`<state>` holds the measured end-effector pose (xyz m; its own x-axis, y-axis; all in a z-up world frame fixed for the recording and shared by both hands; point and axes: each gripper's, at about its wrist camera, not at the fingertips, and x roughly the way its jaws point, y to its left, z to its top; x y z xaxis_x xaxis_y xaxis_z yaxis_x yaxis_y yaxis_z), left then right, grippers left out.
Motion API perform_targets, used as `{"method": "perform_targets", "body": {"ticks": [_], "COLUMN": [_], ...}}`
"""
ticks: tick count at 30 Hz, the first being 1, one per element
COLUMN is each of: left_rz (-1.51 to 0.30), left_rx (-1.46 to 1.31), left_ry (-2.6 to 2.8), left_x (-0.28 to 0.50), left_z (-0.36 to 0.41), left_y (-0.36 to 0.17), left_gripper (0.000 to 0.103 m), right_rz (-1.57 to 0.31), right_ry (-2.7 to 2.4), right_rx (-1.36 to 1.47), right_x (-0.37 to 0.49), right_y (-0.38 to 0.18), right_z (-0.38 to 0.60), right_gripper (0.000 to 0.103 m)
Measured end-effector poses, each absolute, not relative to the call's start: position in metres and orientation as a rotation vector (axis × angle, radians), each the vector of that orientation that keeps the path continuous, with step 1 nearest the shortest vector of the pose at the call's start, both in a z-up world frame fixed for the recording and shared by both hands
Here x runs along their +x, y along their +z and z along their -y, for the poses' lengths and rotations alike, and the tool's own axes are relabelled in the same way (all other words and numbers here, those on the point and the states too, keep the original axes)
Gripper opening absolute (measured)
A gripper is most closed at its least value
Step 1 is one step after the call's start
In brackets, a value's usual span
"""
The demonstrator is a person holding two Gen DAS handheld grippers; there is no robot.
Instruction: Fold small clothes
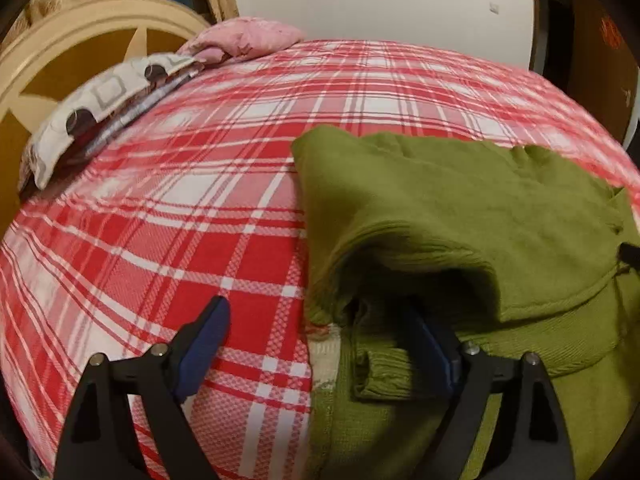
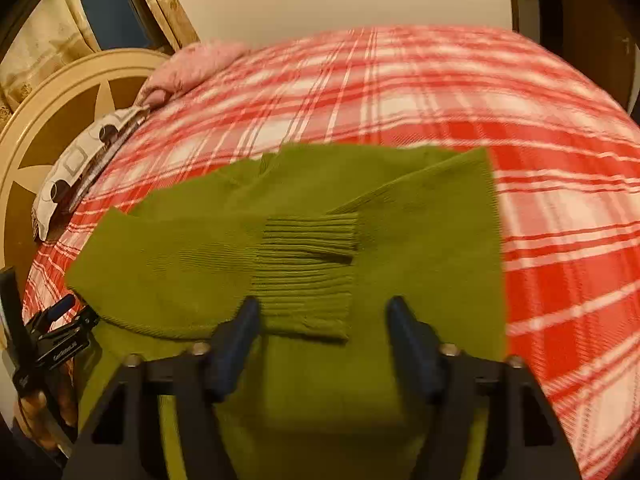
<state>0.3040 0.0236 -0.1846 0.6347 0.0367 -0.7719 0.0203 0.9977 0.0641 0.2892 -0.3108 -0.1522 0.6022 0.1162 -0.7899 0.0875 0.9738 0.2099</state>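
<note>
A green knit sweater (image 1: pixel 460 208) lies partly folded on the red plaid bed cover (image 1: pixel 180 220). In the left wrist view my left gripper (image 1: pixel 320 344) stands wide open at the sweater's left edge. Its left finger is over bare plaid, and the tip of its right finger is tucked under a loose fold of the knit. In the right wrist view the sweater (image 2: pixel 180 248) has a sleeve folded across its body, with the ribbed cuff (image 2: pixel 308 248) in the middle. My right gripper (image 2: pixel 324 332) hovers over it, jaws apart on either side of the cuff's near end and not pressing it.
A pink pillow (image 1: pixel 248 40) and a grey patterned pillow (image 1: pixel 92 108) lie at the bed's far left by the cream and gold headboard (image 1: pixel 60 52). A pale wall stands behind. Bare plaid (image 2: pixel 560 200) stretches right of the sweater. A hand (image 2: pixel 36 408) with the left gripper shows at the left edge.
</note>
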Motion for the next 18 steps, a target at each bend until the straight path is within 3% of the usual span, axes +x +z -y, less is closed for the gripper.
{"method": "perform_targets", "body": {"ticks": [2,3,4,10,18], "left_rz": [-0.896,-0.904,-0.909,-0.912,-0.924], "left_rx": [0.021,-0.003,-0.017,-0.035,-0.063], "left_ry": [0.008,0.005,0.001,0.005,0.046], "left_x": [0.305,0.306,0.307,0.307,0.309], "left_z": [-0.033,-0.036,-0.037,-0.041,-0.049], "left_y": [-0.187,-0.188,-0.189,-0.190,-0.191], "left_gripper": [0.095,0.096,0.096,0.099,0.103], "right_rz": [-0.925,-0.922,-0.916,-0.814,-0.805], "right_ry": [0.042,0.043,0.046,-0.003,-0.108], "right_rx": [0.203,0.178,0.163,0.087,0.043], "right_x": [0.292,0.293,0.294,0.279,0.271], "right_y": [-0.152,-0.151,-0.150,-0.122,-0.114], "right_z": [0.299,0.296,0.294,0.295,0.321], "right_gripper": [0.042,0.021,0.016,0.008,0.007]}}
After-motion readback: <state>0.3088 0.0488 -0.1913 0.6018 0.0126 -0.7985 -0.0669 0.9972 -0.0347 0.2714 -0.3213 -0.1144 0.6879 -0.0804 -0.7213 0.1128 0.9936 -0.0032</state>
